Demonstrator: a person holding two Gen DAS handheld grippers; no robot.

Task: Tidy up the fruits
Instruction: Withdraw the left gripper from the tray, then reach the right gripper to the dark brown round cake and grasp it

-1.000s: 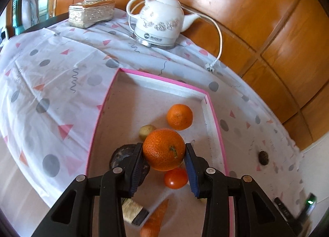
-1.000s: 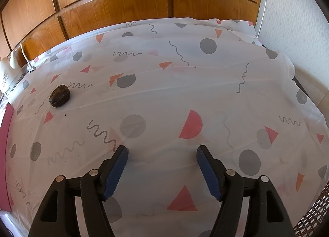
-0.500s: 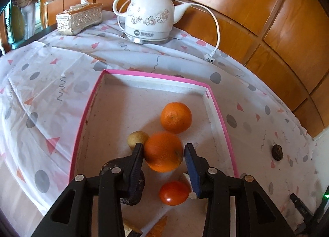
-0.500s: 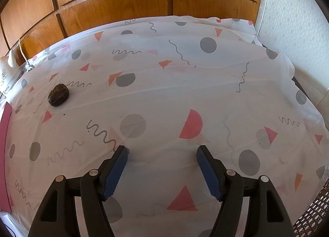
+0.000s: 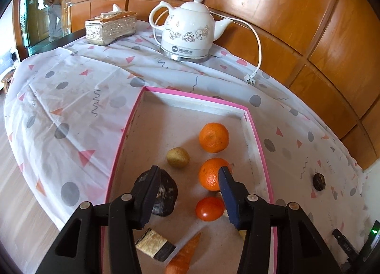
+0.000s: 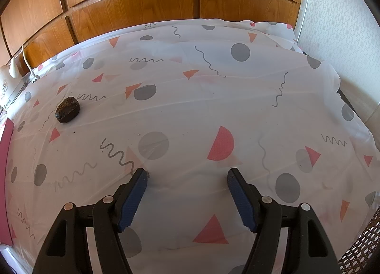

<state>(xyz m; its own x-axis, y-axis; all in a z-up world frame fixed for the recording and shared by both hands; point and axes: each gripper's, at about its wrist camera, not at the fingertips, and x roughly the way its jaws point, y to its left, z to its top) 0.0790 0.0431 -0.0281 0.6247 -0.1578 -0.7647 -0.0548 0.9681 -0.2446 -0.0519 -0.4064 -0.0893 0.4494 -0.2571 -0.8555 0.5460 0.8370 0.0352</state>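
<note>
In the tray (image 5: 123,131), two oranges (image 5: 213,137) sit at two o'clock, a tomato (image 5: 209,208) at four, a carrot (image 5: 184,256) at six; the kettle (image 5: 188,34) stands beyond at twelve.

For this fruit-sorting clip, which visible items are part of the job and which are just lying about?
Job items:
- pink-rimmed tray
- far orange
- near orange
- small yellowish fruit
- tomato
- carrot
- dark fruit outside the tray
- left gripper, open and empty
- right gripper, open

Lying about:
- kettle
- tissue box
- brush
</note>
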